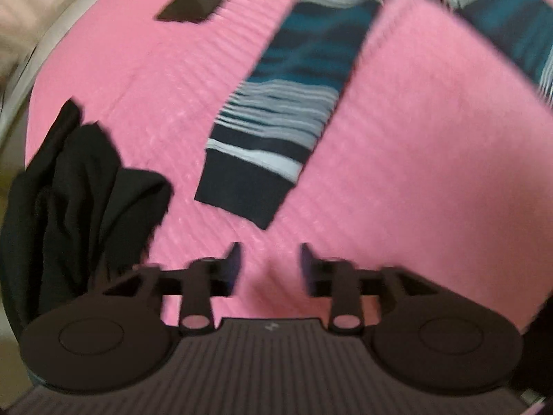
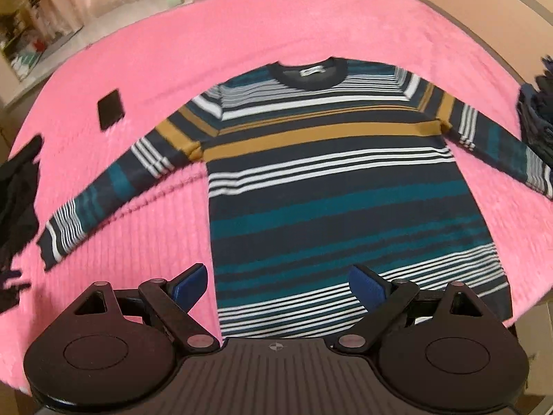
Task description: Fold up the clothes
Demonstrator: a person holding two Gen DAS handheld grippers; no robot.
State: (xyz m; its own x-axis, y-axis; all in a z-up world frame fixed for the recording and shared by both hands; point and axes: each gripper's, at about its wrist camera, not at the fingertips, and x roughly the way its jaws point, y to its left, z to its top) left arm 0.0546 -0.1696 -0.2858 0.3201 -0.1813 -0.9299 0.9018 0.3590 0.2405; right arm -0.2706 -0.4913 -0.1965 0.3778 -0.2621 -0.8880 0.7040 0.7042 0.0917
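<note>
A striped sweater [image 2: 328, 180] in navy, teal, white and mustard lies flat, front up, on the pink blanket [image 2: 207, 34], both sleeves spread outward. Its left sleeve [image 1: 273, 117] ends in a dark cuff just ahead of my left gripper [image 1: 270, 259], which hovers above the blanket, open, with nothing between its fingers. My right gripper [image 2: 278, 280] stands open wide over the sweater's bottom hem [image 2: 293, 314], its blue pads [image 2: 366, 285] apart and clear of the cloth. The left wrist view is blurred.
A crumpled black garment [image 1: 79, 186] lies on the blanket left of the sleeve cuff. A dark flat phone-like object [image 2: 110, 109] rests further up the blanket. A pile of dark clothes [image 2: 539, 117] sits at the right edge. A bed frame borders the blanket.
</note>
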